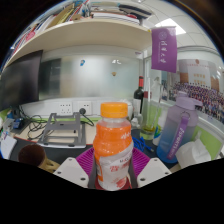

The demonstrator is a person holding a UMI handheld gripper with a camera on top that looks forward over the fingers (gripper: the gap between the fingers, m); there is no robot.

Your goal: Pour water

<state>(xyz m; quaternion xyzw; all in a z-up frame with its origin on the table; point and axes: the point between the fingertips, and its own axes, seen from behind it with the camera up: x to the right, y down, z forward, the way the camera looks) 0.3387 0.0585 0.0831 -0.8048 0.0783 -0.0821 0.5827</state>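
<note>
Gripping orange-capped bottle [114,150] (orange contents), gripper [113,172]

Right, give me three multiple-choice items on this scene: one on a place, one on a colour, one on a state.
1. Where is the juice bottle?
A. Between the fingers of the claw
B. Lying on the desk
C. Behind the lilac bottle

2. What colour is the juice bottle's cap?
A. Green
B. Orange
C. White

3. How does the juice bottle stand?
A. On its side
B. Upside down
C. Upright, cap on

Answers:
1 A: the bottle sits at the middle with a finger at each side.
2 B: the cap matches the orange label.
3 C: the cap is at the top and closed.
</note>
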